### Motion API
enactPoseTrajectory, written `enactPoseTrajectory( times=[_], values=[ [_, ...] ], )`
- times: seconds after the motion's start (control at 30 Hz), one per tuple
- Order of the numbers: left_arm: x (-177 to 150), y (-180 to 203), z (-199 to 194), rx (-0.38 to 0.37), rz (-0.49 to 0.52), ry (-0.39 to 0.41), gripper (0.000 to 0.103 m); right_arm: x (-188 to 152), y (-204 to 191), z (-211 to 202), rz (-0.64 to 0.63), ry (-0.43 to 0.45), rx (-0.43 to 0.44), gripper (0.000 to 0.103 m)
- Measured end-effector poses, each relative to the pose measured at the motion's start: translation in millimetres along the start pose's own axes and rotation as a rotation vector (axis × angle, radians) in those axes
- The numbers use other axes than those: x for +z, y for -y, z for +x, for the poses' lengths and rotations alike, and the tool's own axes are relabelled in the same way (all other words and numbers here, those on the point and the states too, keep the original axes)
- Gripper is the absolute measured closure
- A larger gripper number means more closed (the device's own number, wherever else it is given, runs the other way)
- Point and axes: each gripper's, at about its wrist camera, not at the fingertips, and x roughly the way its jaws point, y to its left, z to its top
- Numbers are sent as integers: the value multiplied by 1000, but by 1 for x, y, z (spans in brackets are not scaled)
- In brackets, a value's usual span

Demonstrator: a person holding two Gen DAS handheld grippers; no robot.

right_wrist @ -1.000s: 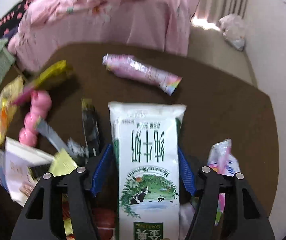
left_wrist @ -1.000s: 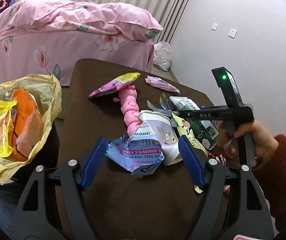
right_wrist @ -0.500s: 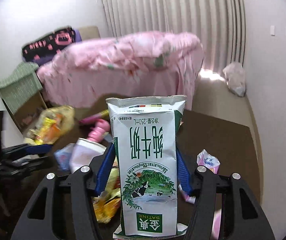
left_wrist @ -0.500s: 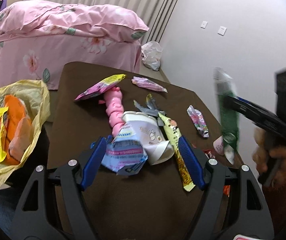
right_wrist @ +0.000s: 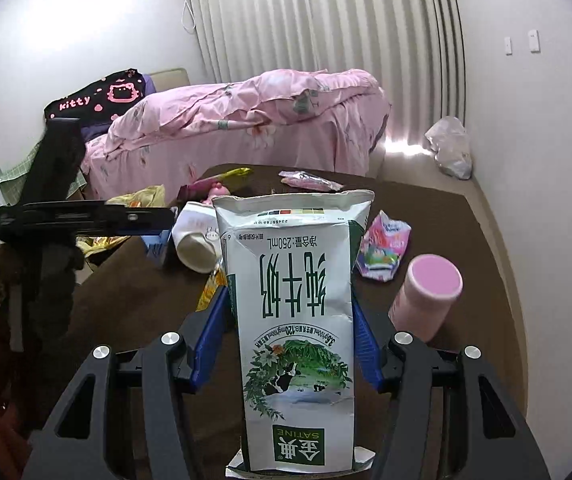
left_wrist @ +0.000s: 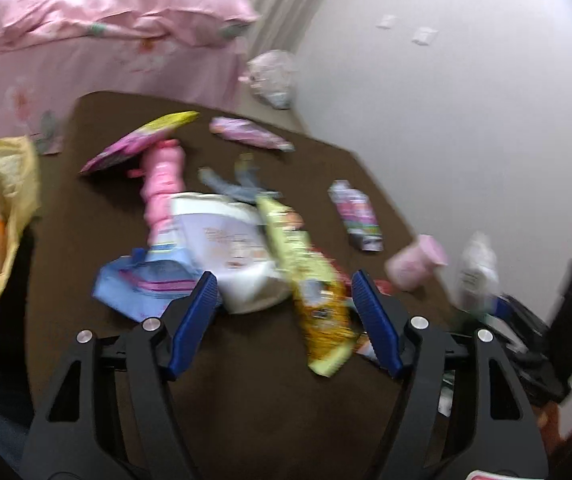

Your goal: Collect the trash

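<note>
milk carton (right_wrist: 294,320) lifted off table (right_wrist: 446,240), clamped between right fingers (right_wrist: 366,356)

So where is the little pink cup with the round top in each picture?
Left wrist view: the pink cup is at the right, on the brown table, tipped over and blurred.
Right wrist view: the pink cup is at lower right, beside the held milk carton.
Shared landmark: the pink bed.

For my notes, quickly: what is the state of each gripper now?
Left gripper: open, holding nothing.
Right gripper: shut on the milk carton.
</note>
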Motion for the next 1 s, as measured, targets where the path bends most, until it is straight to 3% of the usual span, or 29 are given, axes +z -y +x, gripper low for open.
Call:
enactPoseTrajectory(
  times=[0.13,0.27,0.47,0.53,0.67,1.0],
  values=[
    [11,-16,8,90,-38,12,37,-5,-4,0,-8,6,11,49],
    [25,-20,20,123,-42,-2,38,-6,-5,2,-2,4,28,49],
    [31,-19,41,180,-47,-40,64,-10,-8,5,-10,-12,28,49],
    [25,-19,40,181,-48,-39,83,-10,-8,4,-7,-11,28,49],
    [9,-18,21,142,-66,-11,89,-6,-4,5,25,1,43,49],
    [-34,12,-52,140,66,42,96,-5,-21,-8,0,61,39,49]
  ],
)
